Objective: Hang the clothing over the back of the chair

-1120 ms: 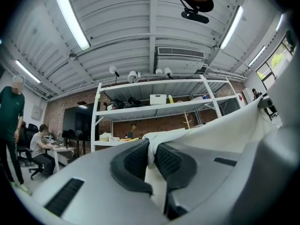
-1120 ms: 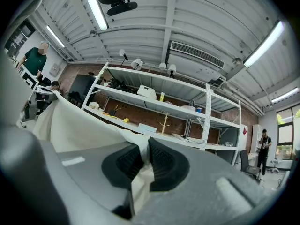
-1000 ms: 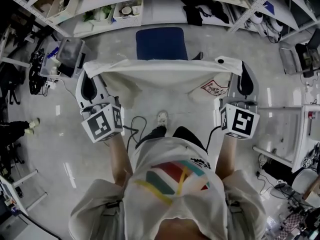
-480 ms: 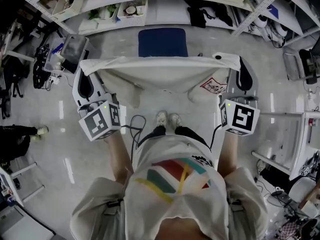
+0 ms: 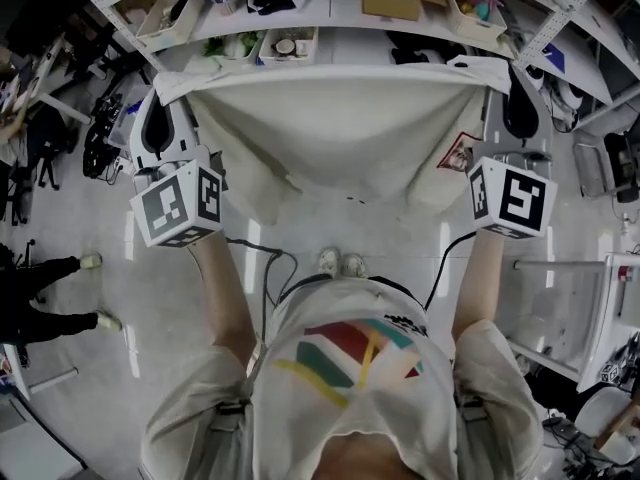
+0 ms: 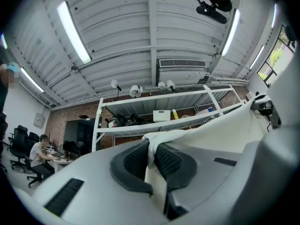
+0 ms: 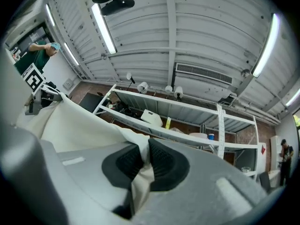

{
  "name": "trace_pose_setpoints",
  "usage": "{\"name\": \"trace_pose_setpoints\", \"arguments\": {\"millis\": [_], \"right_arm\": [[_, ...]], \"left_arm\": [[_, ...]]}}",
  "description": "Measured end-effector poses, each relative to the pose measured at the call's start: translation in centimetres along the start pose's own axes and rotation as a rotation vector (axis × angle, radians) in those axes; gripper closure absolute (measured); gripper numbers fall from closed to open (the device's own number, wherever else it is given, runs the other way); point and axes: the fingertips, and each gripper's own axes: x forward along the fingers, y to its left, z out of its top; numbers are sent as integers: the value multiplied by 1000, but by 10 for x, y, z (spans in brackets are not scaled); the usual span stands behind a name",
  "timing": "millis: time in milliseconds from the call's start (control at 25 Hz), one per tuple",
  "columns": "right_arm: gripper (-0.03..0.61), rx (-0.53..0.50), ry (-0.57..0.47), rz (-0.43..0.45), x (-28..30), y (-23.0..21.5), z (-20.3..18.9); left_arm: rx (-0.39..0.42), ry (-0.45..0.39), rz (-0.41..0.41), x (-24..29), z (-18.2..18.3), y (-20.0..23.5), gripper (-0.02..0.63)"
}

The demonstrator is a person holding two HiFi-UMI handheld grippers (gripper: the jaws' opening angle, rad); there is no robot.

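Pinching top corners of cream garment point(image 5: 340, 128), left tool point(image 5: 163, 88), right tool point(image 5: 502, 68), shelving point(image 5: 340, 30) beyond

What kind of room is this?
Probably a lab or workshop, not a home: metal shelving racks holding storage bins, a person working at a desk, and long strip lights on a bare metal ceiling.
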Motion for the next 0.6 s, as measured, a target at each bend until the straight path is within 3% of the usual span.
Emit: {"name": "trace_pose_setpoints", "arguments": {"millis": [320,600], "right_arm": [[563,-40,-94,-8,42,-11,53],[563,-79,-58,18,66,4,45]], "left_arm": [[57,-91,-20,35,54,20,594],[67,-51,-15,52,41,35,594]]}}
